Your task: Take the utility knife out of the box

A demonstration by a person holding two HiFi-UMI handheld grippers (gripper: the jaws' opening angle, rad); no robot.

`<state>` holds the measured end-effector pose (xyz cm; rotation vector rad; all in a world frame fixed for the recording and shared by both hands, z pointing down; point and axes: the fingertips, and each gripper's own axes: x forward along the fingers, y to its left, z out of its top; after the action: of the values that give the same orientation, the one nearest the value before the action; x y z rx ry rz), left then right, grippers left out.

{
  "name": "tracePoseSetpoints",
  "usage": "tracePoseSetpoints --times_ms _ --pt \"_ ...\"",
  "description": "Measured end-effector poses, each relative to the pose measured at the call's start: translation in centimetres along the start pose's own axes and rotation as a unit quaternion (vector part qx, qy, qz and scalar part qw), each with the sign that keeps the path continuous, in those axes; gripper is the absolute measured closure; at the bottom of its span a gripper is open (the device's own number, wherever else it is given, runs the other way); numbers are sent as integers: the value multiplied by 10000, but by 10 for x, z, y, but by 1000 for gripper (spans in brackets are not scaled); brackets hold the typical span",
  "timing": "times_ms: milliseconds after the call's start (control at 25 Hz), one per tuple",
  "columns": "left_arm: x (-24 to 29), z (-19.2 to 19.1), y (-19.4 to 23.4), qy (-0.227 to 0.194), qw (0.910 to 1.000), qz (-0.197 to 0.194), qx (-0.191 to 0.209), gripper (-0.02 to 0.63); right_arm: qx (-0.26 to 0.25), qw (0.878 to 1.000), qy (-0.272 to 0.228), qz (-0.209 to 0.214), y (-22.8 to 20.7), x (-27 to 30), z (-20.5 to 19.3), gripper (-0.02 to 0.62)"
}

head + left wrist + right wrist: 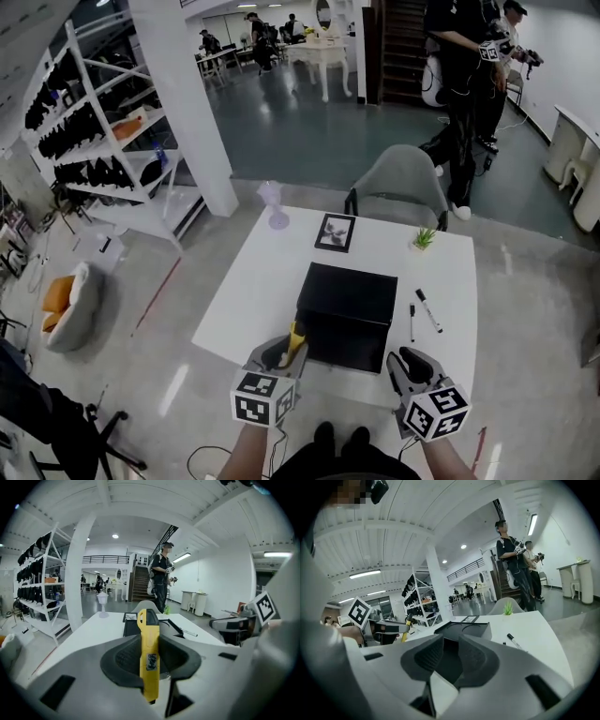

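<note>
A yellow utility knife [149,658] stands upright between the pads of my left gripper [151,657], which is shut on it. In the head view the knife [296,339] is at the near left corner of the black box [349,298], held by the left gripper [286,351] just over the table's front edge. My right gripper [410,362] hovers by the box's near right corner. Its jaws [451,654] stand apart with nothing between them. The box [464,629] lies just ahead of it, and the left gripper [389,629] with the knife [405,633] shows at its left.
On the white table [253,291] lie two markers [427,309] right of the box, a framed picture [335,232], a small plant [424,239] and a pale lamp [277,211] at the back. A grey chair [403,187] stands behind. People stand at the far right.
</note>
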<state>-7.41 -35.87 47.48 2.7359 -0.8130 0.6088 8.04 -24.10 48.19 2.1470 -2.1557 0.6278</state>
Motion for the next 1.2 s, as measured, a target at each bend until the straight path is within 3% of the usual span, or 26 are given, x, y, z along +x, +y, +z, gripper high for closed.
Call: tracePoseSetpoints --times_ms 560,1200 --pt "-19 -18 16 -100 9986 262 -458 494 -148 9998 -58 115 17 8 5 592" --pt "-24 -20 18 -147 9980 239 -563 494 -302 9995 22 -10 22 3 6 595"
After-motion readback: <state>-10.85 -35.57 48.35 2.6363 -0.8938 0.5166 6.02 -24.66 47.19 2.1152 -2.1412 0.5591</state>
